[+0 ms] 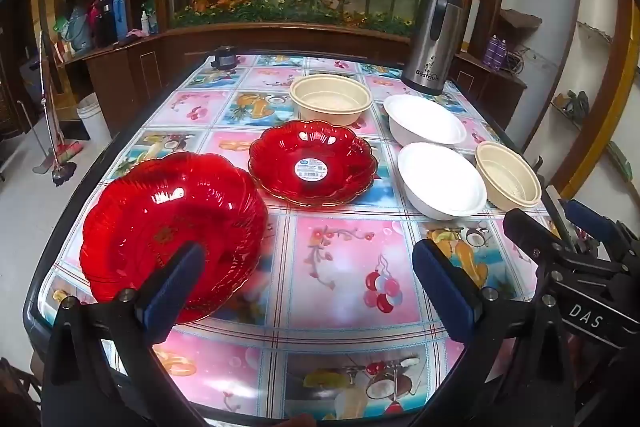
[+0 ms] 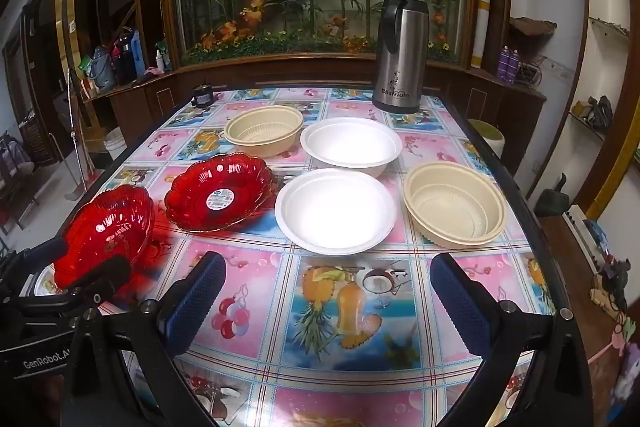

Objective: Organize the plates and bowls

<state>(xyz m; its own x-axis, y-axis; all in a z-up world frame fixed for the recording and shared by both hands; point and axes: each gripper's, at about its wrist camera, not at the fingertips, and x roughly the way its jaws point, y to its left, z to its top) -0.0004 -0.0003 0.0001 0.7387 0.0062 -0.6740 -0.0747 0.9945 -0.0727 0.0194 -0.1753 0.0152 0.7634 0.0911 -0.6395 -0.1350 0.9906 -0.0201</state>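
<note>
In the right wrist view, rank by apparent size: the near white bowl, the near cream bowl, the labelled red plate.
1. Near white bowl
2. Labelled red plate and near cream bowl: too alike to rank. Nearness to the camera affects all three.

We see 2 wrist views, each angled down along its fingers at the table [image 1: 340, 267] from its near edge. Both share the 6 dishes and the flask [image 2: 400, 55].
</note>
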